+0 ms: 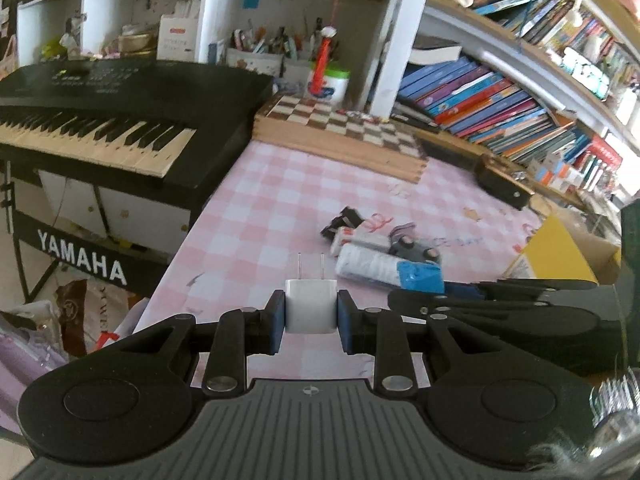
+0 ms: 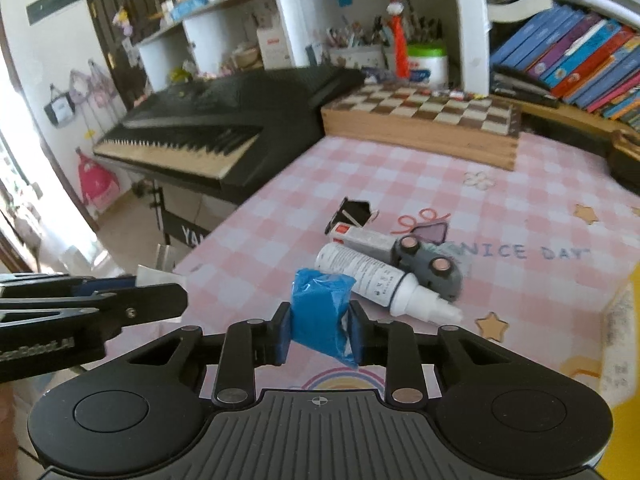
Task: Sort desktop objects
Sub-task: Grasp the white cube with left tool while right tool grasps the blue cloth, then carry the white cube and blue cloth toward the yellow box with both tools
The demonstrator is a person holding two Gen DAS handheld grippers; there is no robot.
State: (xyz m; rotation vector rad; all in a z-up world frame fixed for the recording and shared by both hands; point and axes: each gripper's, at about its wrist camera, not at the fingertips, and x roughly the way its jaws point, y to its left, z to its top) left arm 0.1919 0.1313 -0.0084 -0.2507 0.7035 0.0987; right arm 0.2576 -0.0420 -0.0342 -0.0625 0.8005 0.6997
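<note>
My left gripper point(image 1: 311, 312) is shut on a white plug charger point(image 1: 310, 306), prongs pointing forward, held above the pink checked tablecloth point(image 1: 280, 208). My right gripper point(image 2: 320, 326) is shut on a blue crumpled packet point(image 2: 320, 312); the packet also shows in the left wrist view point(image 1: 420, 276). On the cloth ahead lie a white bottle point(image 2: 372, 280), a white tube box point(image 2: 366, 238), a grey toy car point(image 2: 430, 266) and a small black open box point(image 2: 354, 210). The right gripper shows at the right of the left wrist view, the left gripper at the left of the right wrist view.
A black Yamaha keyboard point(image 1: 100, 120) stands left of the table. A wooden chessboard box point(image 2: 424, 120) lies at the table's back. A yellow box point(image 1: 556, 248) is at the right. Bookshelves point(image 1: 500, 100) and pen holders point(image 1: 256, 56) line the back.
</note>
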